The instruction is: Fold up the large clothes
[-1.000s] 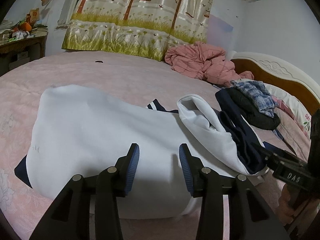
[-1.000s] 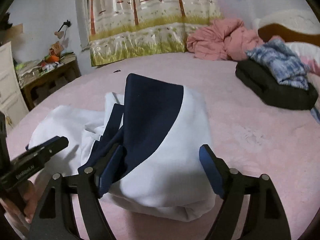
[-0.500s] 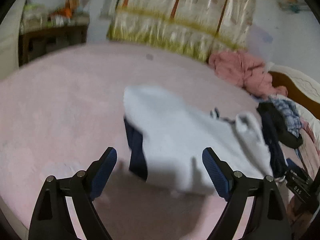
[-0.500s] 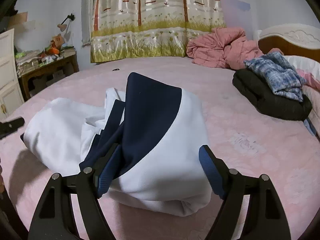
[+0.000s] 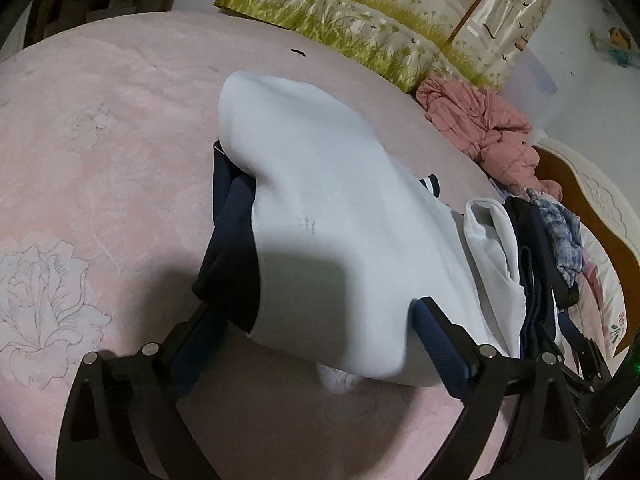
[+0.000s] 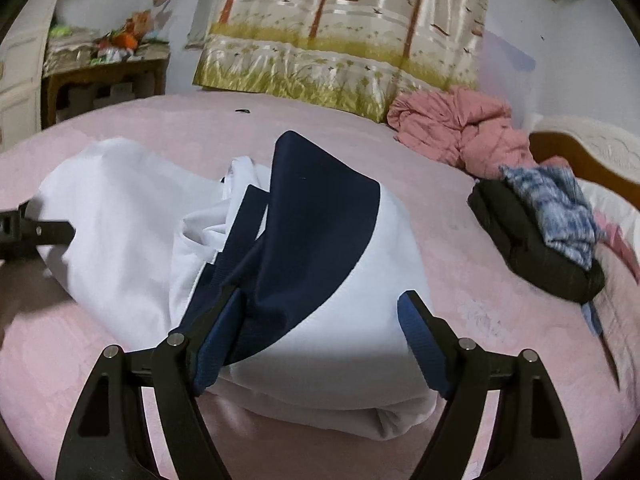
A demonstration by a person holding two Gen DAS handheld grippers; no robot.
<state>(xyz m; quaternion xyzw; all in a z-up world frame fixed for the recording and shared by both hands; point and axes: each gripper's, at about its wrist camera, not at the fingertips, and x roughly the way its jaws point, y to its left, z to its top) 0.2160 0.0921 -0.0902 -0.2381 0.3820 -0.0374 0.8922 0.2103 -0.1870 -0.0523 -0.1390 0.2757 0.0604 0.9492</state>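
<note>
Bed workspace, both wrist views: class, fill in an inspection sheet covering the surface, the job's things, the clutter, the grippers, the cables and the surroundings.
Surface: pink bedspread with a faint flower pattern.
Job's things: white and navy garment, loosely bundled in a heap, folding unfinished.
Clutter: crumpled pink quilt; black garment with a blue plaid cloth on top; small dark object on the bedspread.
Grippers: left gripper jaws opening, astride the garment's end; right gripper wide, garment between its jaws, grip unclear.
Cables: nothing seen.
Surroundings: tree-print curtain, wooden side table piled with items, carved headboard.
</note>
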